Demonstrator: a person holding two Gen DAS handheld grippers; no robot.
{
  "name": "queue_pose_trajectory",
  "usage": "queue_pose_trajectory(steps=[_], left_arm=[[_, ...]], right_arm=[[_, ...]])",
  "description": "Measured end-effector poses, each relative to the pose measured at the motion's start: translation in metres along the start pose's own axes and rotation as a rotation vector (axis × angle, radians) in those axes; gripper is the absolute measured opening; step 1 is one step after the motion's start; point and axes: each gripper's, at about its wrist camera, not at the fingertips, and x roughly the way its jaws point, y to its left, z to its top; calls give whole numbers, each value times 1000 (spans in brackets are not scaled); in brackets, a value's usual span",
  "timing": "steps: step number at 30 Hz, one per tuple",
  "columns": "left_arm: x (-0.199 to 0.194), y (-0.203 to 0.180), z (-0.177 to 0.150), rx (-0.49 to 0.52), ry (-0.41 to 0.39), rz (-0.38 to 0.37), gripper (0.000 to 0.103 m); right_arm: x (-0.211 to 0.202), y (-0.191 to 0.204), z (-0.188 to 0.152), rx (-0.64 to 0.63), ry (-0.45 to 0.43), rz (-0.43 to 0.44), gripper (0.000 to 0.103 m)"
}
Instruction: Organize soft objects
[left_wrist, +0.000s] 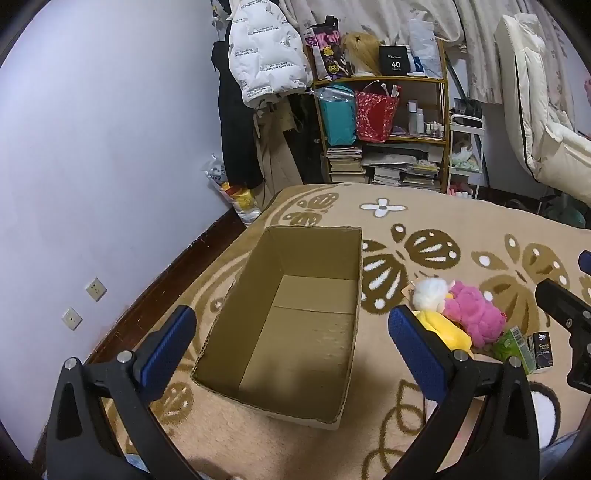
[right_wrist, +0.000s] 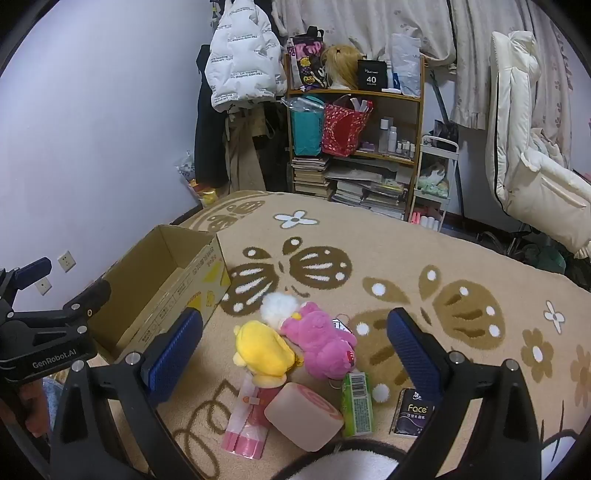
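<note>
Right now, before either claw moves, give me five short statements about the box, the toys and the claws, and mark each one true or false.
1. The cardboard box is empty. True.
2. The pink plush toy lies inside the box. False: it lies on the blanket, outside the box.
3. The yellow plush toy touches the pink one. True.
4. The right claw is shut on the green packet. False: its jaws stand wide open and hold nothing.
5. The left claw is open, held over the box. True.
</note>
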Motion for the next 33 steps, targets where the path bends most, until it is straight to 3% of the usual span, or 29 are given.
queue_pose_trajectory(steps=[33], left_arm=[[4, -7, -5, 42, -10, 7, 103]], right_arm=[[1, 0, -1, -3, 1, -1, 103]])
